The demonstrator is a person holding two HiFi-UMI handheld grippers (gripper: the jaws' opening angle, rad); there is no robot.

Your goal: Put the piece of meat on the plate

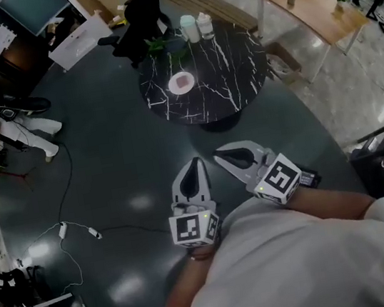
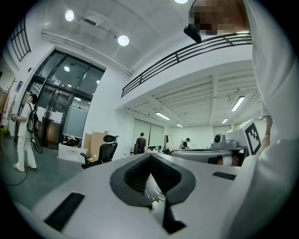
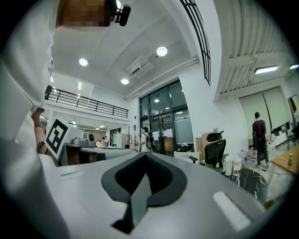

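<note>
open office hall: swivel chair, wooden desk, mezzanine railing, glass doors.

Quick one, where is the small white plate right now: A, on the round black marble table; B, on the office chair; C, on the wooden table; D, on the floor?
A: the head view shows the plate lying on the round black marble table, toward its left side.

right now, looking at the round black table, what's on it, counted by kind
plate: 1, pinkish in the middle
bottles: 2, pale, side by side at the far edge
plant: 1, green, left of the bottles
total: 4
</note>
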